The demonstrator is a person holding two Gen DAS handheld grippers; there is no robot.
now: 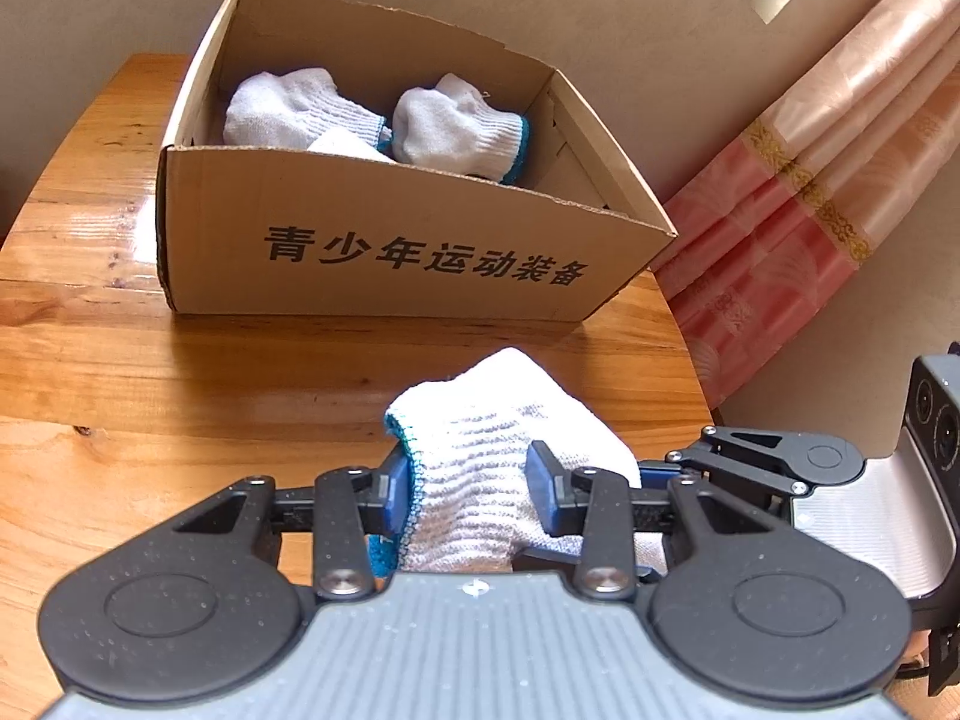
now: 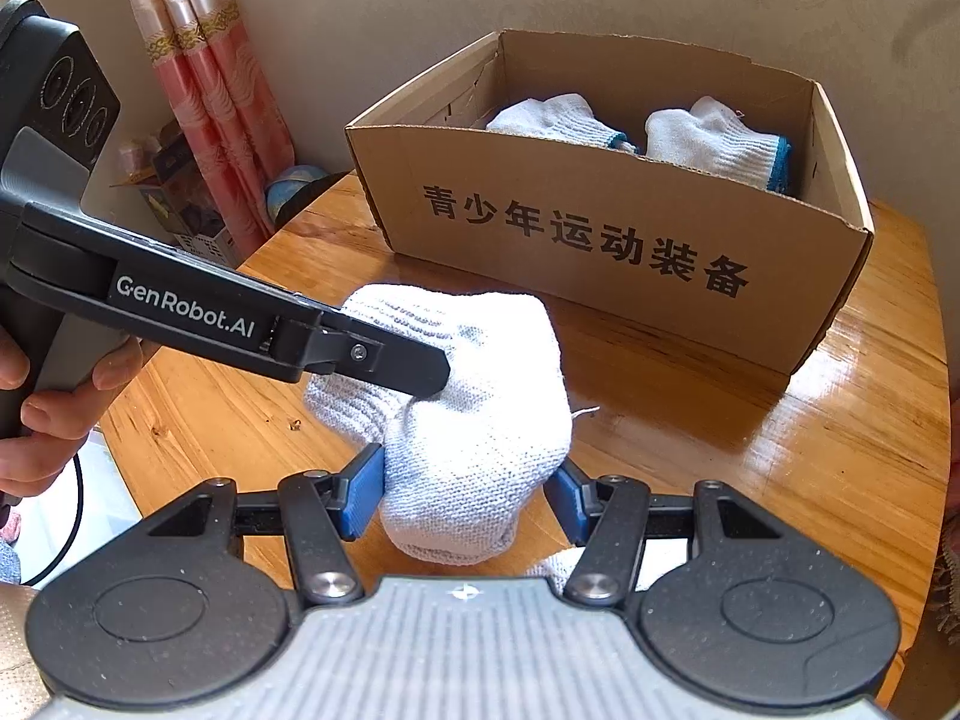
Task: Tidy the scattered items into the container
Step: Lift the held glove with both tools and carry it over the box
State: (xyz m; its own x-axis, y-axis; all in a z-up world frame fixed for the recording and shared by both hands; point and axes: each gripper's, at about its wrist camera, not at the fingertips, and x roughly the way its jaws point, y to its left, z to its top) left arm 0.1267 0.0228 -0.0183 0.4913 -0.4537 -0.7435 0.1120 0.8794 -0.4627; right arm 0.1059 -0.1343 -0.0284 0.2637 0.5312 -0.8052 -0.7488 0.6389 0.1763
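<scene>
Looking along the left gripper (image 1: 474,489), a bare strip of wooden table (image 1: 180,372) separates the fingers from the near wall of the cardboard box (image 1: 414,252). To the right the tabletop curves away to its edge, with a pink curtain (image 1: 810,192) beyond, and the box's right corner comes close to that edge. More open wood lies to the left of the box. The blue pads (image 1: 396,498) are clamped on the ribbed cuff of a white knit glove (image 1: 510,420), whose teal-trimmed opening sits against the left pad. The box stands open-topped against a beige wall; inside lie two bundled white gloves (image 1: 456,126) with blue cuffs, side by side.

From the right wrist, the right gripper (image 2: 465,498) pinches the rounded other end of the same glove (image 2: 480,396) between its blue pads, while the left gripper (image 2: 420,369) reaches in from the left and bites the far cuff. A hand (image 2: 54,402) holds that tool's handle at the left border. Glossy table (image 2: 780,450) stays free between glove and box (image 2: 600,228); the table's left edge runs near the curtain (image 2: 204,90), with clutter on the floor below. The bundled gloves (image 2: 714,141) rest in the box.
</scene>
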